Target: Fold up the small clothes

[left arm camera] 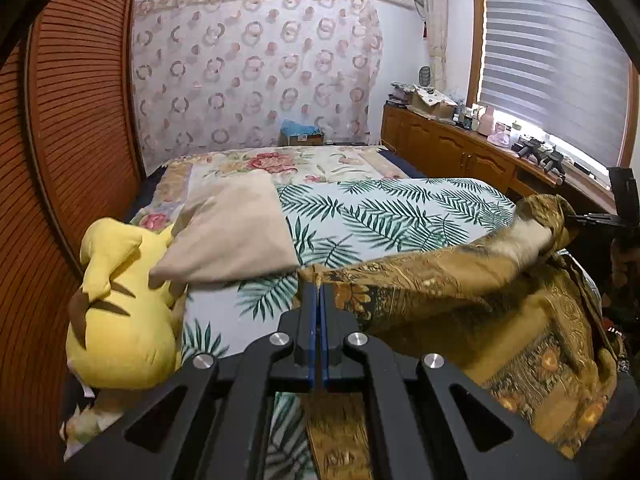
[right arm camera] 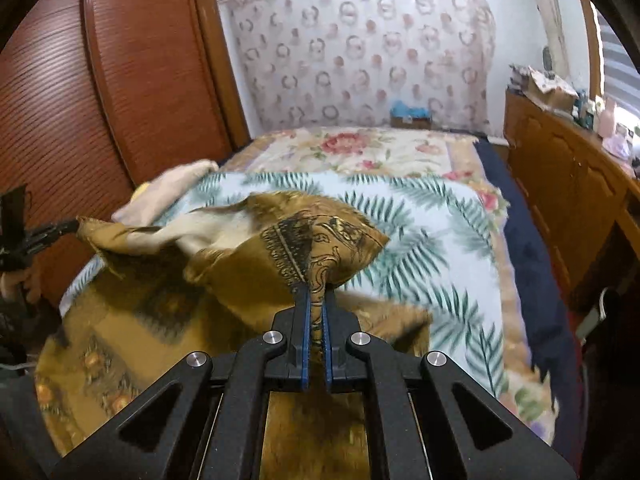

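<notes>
At the bottom centre of the left wrist view, the left gripper [left arm camera: 316,292] has its blue-lined fingers pressed together on an edge of the golden-brown patterned garment [left arm camera: 460,292]. In the right wrist view the right gripper [right arm camera: 316,300] likewise pinches a bunched corner of the same garment [right arm camera: 296,240], so the cloth hangs stretched between the two, lifted over the palm-leaf bedspread [left arm camera: 384,216] with its lower part draped toward the near edge of the bed. At lower left of the left view a yellow Pikachu plush [left arm camera: 120,312] lies beside a beige pillow [left arm camera: 236,232]. Farther back a floral quilt [right arm camera: 360,152] covers the bed. Against the patterned curtain [left arm camera: 256,68] sits a cardboard box [left arm camera: 302,136] holding something blue, too small to identify. On the wooden cabinet [left arm camera: 448,140] at right stands an open carton [left arm camera: 434,100]; its contents cannot be made out.
</notes>
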{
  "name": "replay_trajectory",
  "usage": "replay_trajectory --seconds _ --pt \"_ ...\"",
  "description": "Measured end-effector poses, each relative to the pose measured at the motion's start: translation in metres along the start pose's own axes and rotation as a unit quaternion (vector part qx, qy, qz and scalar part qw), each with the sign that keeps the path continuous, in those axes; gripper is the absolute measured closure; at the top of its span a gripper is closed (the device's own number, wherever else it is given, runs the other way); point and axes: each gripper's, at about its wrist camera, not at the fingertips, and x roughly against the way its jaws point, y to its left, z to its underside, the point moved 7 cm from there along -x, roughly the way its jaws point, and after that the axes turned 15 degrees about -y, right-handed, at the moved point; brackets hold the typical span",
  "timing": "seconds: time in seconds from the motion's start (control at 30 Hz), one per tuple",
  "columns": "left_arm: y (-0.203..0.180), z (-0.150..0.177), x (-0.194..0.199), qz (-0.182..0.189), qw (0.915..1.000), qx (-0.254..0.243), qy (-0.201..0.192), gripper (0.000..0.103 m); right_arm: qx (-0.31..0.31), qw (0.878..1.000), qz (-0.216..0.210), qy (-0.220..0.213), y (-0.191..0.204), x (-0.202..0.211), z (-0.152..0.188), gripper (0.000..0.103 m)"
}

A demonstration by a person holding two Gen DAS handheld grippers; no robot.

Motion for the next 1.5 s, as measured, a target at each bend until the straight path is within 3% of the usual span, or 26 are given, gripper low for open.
replay_trajectory --seconds 0.27,0.37,0.53,0.77,1.13,1.33,1.5 --pt "-0.002 0.008 0.021 -0.007 0.9996 -0.006 0.026 0.099 0.017 0.999 -0.008 0.045 0.006 0.035 0.018 0.101" --pt "0.006 0.000 0.023 -0.019 0.9996 -0.002 0.020 0.088 0.022 0.998 -0.005 0.061 0.004 0.044 0.018 0.101" --pt "0.010 -0.010 0.008 -0.010 0.9998 0.003 0.020 0.069 0.035 0.998 0.012 0.058 -0.002 0.046 0.011 0.090" --pt "0.009 0.007 -0.054 0.003 0.9970 0.010 0.076 0.066 0.045 0.997 0.055 0.036 -0.026 0.027 -0.006 0.047" --pt "0.008 0.045 -0.101 0.015 0.9897 0.018 0.141 0.066 0.019 0.995 0.069 0.066 -0.059 -0.040 0.014 0.045" --pt "0.008 0.058 -0.104 0.018 0.9874 0.020 0.156 0.066 0.001 0.995 0.056 0.087 -0.060 -0.042 0.034 0.044" --pt "0.008 0.058 -0.105 0.016 0.9881 0.016 0.152 0.065 0.005 0.992 0.068 0.105 -0.059 -0.040 0.047 0.027"
